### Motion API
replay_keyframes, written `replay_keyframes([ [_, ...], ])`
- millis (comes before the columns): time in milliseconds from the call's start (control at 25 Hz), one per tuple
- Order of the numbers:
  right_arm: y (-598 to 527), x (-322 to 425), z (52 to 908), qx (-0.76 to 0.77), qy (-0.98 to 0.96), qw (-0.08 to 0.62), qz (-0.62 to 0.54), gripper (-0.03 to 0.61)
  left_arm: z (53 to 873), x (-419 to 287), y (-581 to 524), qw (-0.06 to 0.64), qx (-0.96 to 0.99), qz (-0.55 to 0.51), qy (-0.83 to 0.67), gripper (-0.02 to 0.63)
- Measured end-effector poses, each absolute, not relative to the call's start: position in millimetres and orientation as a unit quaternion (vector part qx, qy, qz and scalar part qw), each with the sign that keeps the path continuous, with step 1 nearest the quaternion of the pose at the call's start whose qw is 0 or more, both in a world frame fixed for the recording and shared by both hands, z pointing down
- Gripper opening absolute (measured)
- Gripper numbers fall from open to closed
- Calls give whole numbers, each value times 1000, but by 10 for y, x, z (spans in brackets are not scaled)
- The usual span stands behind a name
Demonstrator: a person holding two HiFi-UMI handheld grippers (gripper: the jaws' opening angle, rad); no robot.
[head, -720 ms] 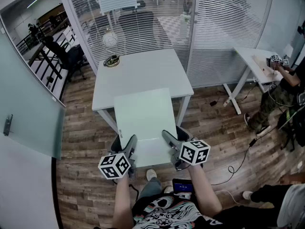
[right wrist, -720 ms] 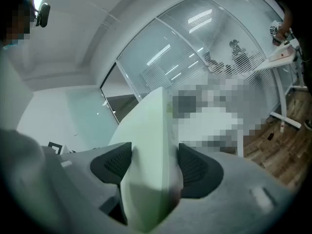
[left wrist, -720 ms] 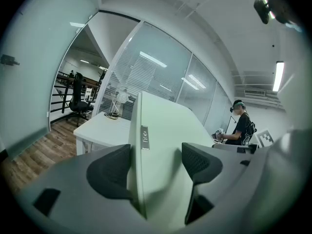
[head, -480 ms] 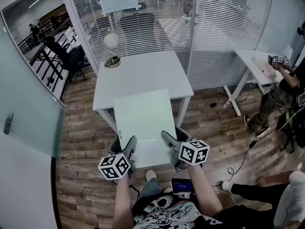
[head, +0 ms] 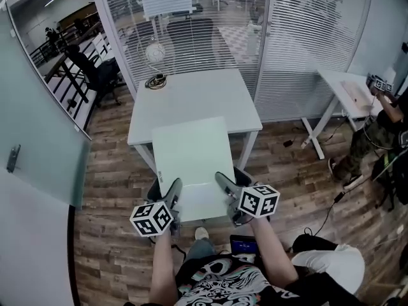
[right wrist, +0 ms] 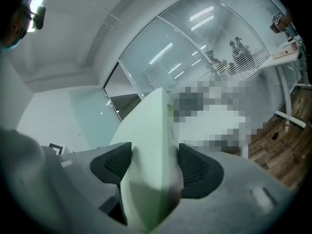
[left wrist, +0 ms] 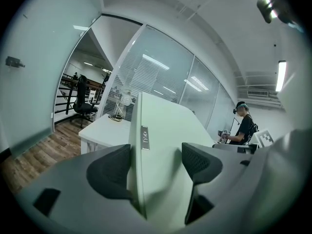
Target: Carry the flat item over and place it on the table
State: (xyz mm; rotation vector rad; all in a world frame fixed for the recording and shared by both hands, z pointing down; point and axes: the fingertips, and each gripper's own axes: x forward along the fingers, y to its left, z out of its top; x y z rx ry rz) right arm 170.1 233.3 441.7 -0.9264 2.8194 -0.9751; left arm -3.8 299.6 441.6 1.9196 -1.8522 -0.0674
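A flat pale green board [head: 191, 155] hangs level above the wooden floor, its far edge over the near edge of the white table [head: 191, 94]. My left gripper [head: 173, 190] is clamped on the board's near left corner and my right gripper [head: 224, 183] on its near right corner. In the left gripper view the board [left wrist: 161, 126] stands edge-on between the dark pads of the left gripper [left wrist: 156, 167]. Seen from the right gripper view, the board [right wrist: 148, 130] fills the gap between the pads of the right gripper [right wrist: 152, 167].
A small white fan [head: 155, 53] and a coiled cable [head: 155, 80] sit at the table's far left. Glass walls with blinds stand behind, a glass door [head: 38, 132] at left. A second white table [head: 347, 88] with a person [head: 376, 123] is at right; another person [head: 325, 263] crouches at lower right.
Both grippers and the board keep about the same place before the table. The person at lower right has moved in and bent down beside me.
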Motion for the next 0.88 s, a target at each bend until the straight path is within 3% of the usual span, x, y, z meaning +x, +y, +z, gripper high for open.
replay_keyframes([
  [400, 1830, 1533, 4545, -307, 898, 0, -316, 288, 4574, -216, 2462, 246, 703, -24, -667, 328],
  [880, -218, 419, 5138, -336, 872, -33, -355, 288, 5176, -1350, 342, 300, 704, -3, -644, 328],
])
